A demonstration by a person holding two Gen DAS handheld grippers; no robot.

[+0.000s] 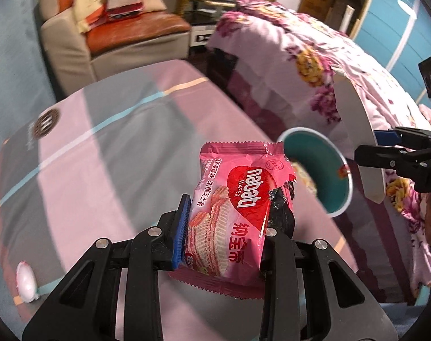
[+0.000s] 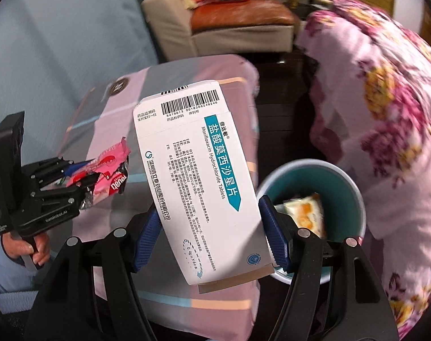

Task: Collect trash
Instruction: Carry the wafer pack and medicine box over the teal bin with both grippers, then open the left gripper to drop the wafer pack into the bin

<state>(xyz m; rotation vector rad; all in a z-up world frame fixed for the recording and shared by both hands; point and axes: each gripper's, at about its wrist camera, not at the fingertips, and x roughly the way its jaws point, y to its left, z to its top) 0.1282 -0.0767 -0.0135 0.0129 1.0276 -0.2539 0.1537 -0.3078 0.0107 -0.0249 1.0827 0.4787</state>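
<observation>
Wafer wrapper: nearest the left wrist camera, the pink wafer wrapper (image 1: 238, 213) stands on end between the jaws of the left gripper (image 1: 224, 233), which pinch it by its lower half; its right side is torn open, showing dark foil.
Medicine box: the right gripper (image 2: 209, 238) has its blue pads (image 2: 272, 236) pressed to both long edges of the white medicine box (image 2: 195, 182), held tilted with the barcode end away from the camera.
Trash cup: a teal-lined paper cup (image 2: 340, 187) sits at the right edge of the striped cushion (image 1: 101, 156), against the floral quilt (image 2: 385, 113). One orange-and-white wrapper (image 2: 303, 213) already lies inside it.
Spacing: both held items hang above the cushion; the box is just beside the cup's rim, the wafer wrapper near its left side.
Left over: a small white-pink scrap (image 1: 25, 281) lies at the cushion's near left corner, possibly a crumpled tissue; blur hides what it is.
Step in hand: carrying two pieces to the cup, by my reading.
Next move: each gripper needs its item over the cup mouth before the jaws spread; the box looks too long to lie flat inside, so it should go in end first.
</observation>
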